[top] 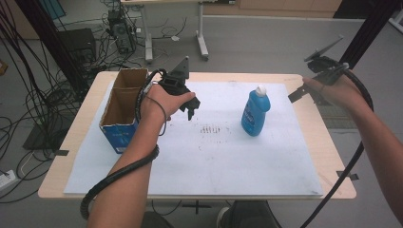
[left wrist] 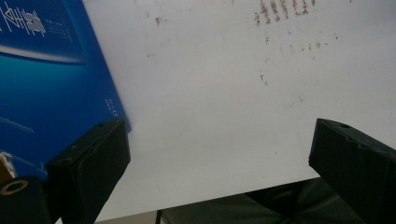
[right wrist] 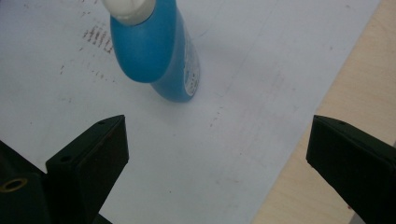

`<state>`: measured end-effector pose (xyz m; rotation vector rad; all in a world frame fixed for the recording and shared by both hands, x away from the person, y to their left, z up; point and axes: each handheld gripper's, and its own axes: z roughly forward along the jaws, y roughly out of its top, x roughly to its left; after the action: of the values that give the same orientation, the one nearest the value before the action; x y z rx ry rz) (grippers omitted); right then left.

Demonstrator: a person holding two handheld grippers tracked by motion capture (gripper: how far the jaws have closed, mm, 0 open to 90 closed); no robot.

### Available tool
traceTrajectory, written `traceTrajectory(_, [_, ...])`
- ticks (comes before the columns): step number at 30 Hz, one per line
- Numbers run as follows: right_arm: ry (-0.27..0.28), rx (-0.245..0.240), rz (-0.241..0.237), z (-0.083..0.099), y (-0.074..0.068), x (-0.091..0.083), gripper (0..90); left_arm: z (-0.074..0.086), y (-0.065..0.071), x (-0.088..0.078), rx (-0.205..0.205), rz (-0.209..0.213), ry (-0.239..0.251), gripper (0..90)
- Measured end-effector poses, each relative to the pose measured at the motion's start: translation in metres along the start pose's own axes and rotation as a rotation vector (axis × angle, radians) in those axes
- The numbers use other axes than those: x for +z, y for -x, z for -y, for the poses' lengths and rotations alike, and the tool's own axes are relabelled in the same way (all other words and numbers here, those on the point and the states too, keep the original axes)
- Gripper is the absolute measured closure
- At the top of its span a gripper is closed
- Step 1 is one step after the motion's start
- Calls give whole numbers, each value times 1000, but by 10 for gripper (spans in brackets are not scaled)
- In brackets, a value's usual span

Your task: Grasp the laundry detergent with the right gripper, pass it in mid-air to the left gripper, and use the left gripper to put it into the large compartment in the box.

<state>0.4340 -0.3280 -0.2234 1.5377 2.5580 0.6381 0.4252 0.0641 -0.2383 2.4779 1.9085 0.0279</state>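
**Both grippers empty, bottle standing between them**

Fingers (left wrist: 88, 168) of the left gripper (top: 190, 107) are spread wide with nothing between them — just the white sheet (top: 199, 156) on the tabletop (top: 332, 156) below. Those of the right gripper (top: 304, 92) are equally wide apart and empty, held over the sheet's right edge where the bare wood begins.

A blue bottle (top: 255, 113) with a white cap stands upright on the sheet, between the two grippers and nearer the right one; nothing stands between it and either gripper. From the right gripper view the bottle (right wrist: 156, 51) sits ahead, its cap cut off by the top edge.

An open cardboard box (top: 124, 107) with a blue front stands at the sheet's left edge, just beside the left hand. In the left gripper view its blue side (left wrist: 46, 84) runs right up to the left finger — whether they touch is hard to make out. Faint brown smudges (top: 212, 129) mark the sheet's middle.
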Motion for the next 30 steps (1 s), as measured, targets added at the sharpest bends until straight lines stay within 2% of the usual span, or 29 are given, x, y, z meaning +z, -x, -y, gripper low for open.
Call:
traceTrajectory(6, [23,-30,-15,17,-7,13,52,1,0,2,16,6,13,58])
traceTrajectory(16, [145,-53,-24,44,-15,43,45,3,-6,9,26,44,23,58])
traceTrajectory(23, [195,-67,-15,50,-21,61,37,3,-8,17,17,48,16,59])
traceTrajectory(30, [246,-81,-23,51,-29,88,34,3,-11,23,18,47,8,59])
